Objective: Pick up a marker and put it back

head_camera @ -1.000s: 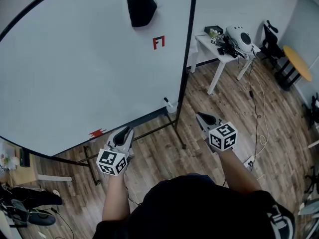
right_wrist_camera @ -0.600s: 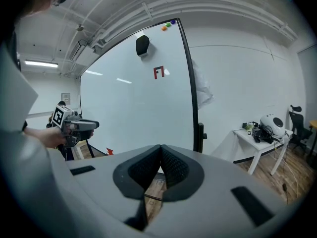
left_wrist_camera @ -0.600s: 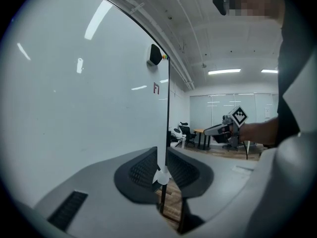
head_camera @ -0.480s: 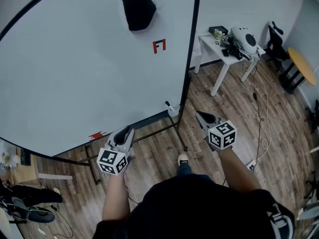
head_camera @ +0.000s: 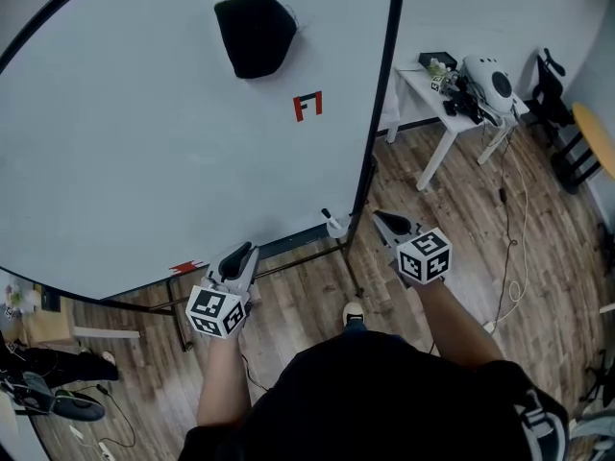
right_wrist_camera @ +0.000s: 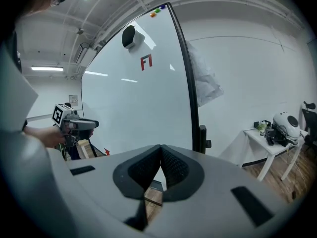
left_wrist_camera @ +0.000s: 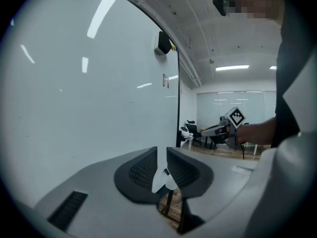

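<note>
A black-capped marker (head_camera: 327, 215) stands in a small white cup (head_camera: 335, 227) at the lower right corner of the big whiteboard (head_camera: 144, 133). My right gripper (head_camera: 378, 215) is shut and empty, a short way right of the cup; its pads meet in the right gripper view (right_wrist_camera: 160, 152). My left gripper (head_camera: 250, 249) hangs below the board's bottom edge, left of the cup. In the left gripper view (left_wrist_camera: 161, 155) a narrow gap shows between its pads, nothing in it, with the cup (left_wrist_camera: 163, 181) seen through it farther off.
A black eraser (head_camera: 255, 32) and a red mark (head_camera: 307, 106) sit high on the board. The board's stand bars (head_camera: 288, 265) run along the wood floor. A white table (head_camera: 430, 92) with a helmet (head_camera: 492, 80) stands at right, cables (head_camera: 509, 257) beside it. My shoe (head_camera: 354, 311) is below.
Both grippers have moved forward toward the board; the right one is now closer to the marker cup. A shoe has come into view under me.
</note>
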Available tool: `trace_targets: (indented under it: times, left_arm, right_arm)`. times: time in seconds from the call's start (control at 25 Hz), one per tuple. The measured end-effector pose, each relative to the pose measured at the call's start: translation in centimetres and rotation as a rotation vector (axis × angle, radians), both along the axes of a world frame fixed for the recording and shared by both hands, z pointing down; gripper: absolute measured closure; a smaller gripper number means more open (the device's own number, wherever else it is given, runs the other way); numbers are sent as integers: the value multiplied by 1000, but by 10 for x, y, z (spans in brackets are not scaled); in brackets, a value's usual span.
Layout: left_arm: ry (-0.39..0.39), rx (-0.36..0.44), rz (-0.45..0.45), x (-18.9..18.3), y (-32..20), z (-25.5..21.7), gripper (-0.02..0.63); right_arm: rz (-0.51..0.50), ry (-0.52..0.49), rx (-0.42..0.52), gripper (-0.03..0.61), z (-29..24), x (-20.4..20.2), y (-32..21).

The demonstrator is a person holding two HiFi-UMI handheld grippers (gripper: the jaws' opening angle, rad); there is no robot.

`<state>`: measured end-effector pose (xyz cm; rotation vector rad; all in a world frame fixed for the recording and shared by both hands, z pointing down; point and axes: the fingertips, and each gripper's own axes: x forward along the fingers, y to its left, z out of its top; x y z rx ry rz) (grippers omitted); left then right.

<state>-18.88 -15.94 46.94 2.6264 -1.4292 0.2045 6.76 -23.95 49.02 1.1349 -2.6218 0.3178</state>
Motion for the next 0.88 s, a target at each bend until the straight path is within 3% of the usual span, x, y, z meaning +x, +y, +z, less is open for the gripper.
trace_targets:
  times: [0.88]
  left_arm:
    - [4,-113,-50,2,-43,43,545]
  right_arm:
    - [-194,145,-184,531,117,-59,-74]
